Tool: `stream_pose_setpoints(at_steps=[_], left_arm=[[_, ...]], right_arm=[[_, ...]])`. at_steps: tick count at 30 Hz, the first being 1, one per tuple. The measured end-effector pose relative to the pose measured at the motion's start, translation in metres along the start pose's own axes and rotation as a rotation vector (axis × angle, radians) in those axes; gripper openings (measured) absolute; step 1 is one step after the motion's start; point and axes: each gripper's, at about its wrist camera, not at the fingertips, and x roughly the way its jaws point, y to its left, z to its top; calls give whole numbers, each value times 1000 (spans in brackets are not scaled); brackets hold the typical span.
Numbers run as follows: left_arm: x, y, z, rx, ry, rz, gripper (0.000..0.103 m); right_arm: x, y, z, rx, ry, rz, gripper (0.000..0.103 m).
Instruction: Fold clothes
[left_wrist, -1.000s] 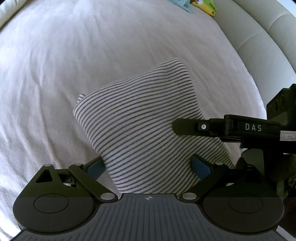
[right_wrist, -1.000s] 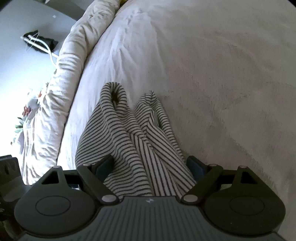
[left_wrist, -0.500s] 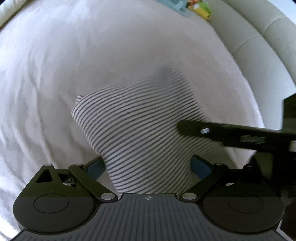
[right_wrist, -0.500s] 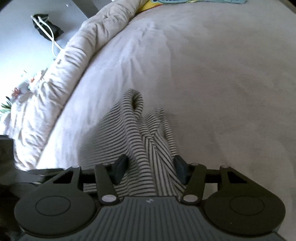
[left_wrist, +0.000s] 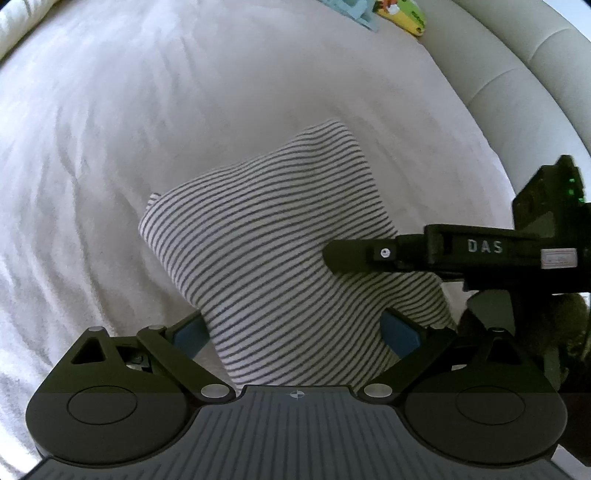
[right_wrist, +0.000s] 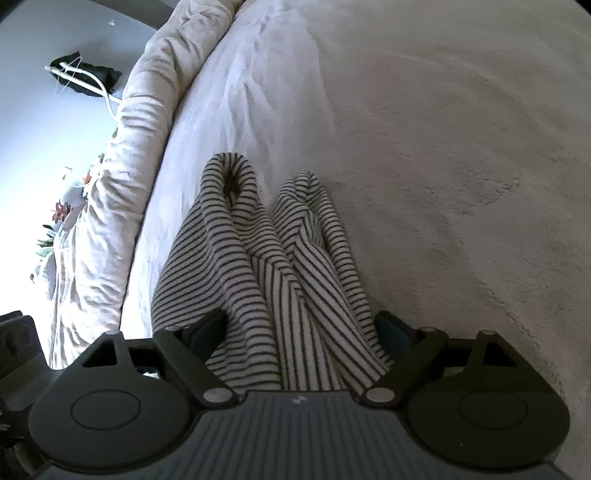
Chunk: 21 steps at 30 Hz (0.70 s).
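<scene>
A white garment with thin dark stripes lies folded on the pale bed cover. My left gripper stands over its near edge, jaws wide, the cloth running between the blue pads without being pinched. From the right, a black finger of my right gripper reaches over the garment. In the right wrist view the same striped cloth lies bunched in two soft rolls between the jaws of my right gripper. Those jaws are opening and the pads stand apart at the cloth's sides.
A rolled pale duvet runs along the bed's left side. A padded cream headboard curves round the far right. Colourful items lie at the bed's far end. A black object with a white cable sits beyond the duvet.
The right gripper's jaws narrowed on the bunched stripes half a second ago and have spread wide again. Its view shifted and came back. The left gripper stayed put.
</scene>
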Motion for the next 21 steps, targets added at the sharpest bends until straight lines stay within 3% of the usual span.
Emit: stream_pose_setpoints(at_steps=[3, 5, 8, 13, 17, 21], left_arm=[[1, 0, -3, -1, 2, 3, 99], [-22, 24, -9, 4, 5, 3, 99], [-15, 19, -5, 9, 9, 4, 99], [-15, 24, -7, 7, 11, 2, 99], [-14, 34, -9, -22, 22, -5, 99], [-27, 57, -22, -120, 14, -56, 99]], right_arm=[[-7, 3, -2, -18, 0, 6, 79], [-10, 5, -1, -33, 3, -1, 79], [-11, 15, 2, -82, 6, -31, 79], [-7, 32, 6, -193, 21, -99, 94], [7, 15, 8, -113, 71, -58, 101], [4, 11, 6, -97, 70, -19, 92]])
